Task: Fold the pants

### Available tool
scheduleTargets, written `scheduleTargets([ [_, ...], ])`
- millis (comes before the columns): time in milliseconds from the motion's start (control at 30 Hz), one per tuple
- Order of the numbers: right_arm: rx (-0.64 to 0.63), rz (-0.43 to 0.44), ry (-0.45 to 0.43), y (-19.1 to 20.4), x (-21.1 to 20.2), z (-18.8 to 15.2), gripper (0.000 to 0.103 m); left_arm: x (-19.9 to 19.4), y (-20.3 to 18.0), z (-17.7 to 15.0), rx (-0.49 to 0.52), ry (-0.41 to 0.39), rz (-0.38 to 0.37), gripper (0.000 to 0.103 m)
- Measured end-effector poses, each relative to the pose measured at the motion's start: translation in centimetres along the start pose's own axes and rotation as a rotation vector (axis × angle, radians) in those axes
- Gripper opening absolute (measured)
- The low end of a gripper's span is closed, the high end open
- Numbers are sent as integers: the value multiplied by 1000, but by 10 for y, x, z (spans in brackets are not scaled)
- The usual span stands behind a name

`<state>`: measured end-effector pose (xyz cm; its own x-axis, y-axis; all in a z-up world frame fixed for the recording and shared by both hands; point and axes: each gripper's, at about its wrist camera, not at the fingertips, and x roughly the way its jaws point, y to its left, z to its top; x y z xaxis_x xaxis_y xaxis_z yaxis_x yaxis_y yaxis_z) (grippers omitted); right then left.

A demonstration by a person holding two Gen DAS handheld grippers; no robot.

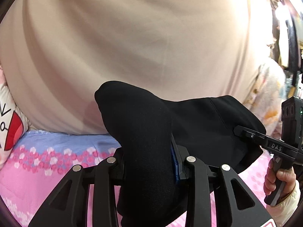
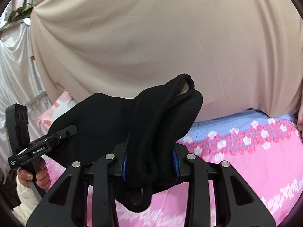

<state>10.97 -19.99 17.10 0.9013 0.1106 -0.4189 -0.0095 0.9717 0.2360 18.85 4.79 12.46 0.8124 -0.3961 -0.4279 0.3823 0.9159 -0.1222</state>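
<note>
The black pants [image 1: 198, 124] hang stretched between my two grippers above the pink flowered bed. My left gripper [image 1: 149, 162] is shut on a thick bunch of the black fabric, which bulges up between its fingers. My right gripper [image 2: 149, 162] is shut on another bunch, with a hem or waistband edge [image 2: 190, 84] folded over on top. In the left wrist view the right gripper [image 1: 244, 132] clamps the fabric at the right. In the right wrist view the left gripper [image 2: 66, 132] clamps it at the left. The pants' lower part is hidden.
A pink and blue flowered bedsheet [image 2: 246, 160] lies below. A large beige curtain [image 1: 132, 47] fills the back. A white pillow with red print [image 1: 11, 130] sits at the far left. Pale draped fabric [image 2: 17, 66] hangs left in the right wrist view.
</note>
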Motion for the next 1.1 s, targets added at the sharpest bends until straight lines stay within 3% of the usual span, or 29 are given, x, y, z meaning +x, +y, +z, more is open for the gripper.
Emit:
scheduleTargets([
  [233,46,-17,95,-49,97,-21,33,94,33,-13,-21,55,68,30],
  [500,124,-47,285,-100,182,-82,33,190,71,-72,-76,283,93,31],
  [667,131,-11,328,-114,184,-97,36,187,73,-95,-42,308,88,36],
  [767,165,23,362,-126,187,-108,44,185,81,-111,-82,339,81,44],
  [833,219,56,381,-137,190,-115,56,186,91,-119,-117,355,76,50],
  [933,261,116,381,-147,187,-118,60,182,111,-134,-212,373,22,59],
  [1033,265,100,390,-153,170,-117,66,163,127,-138,-281,372,-24,60],
  [1100,249,63,378,-155,150,-114,67,133,135,-135,-259,341,24,60],
])
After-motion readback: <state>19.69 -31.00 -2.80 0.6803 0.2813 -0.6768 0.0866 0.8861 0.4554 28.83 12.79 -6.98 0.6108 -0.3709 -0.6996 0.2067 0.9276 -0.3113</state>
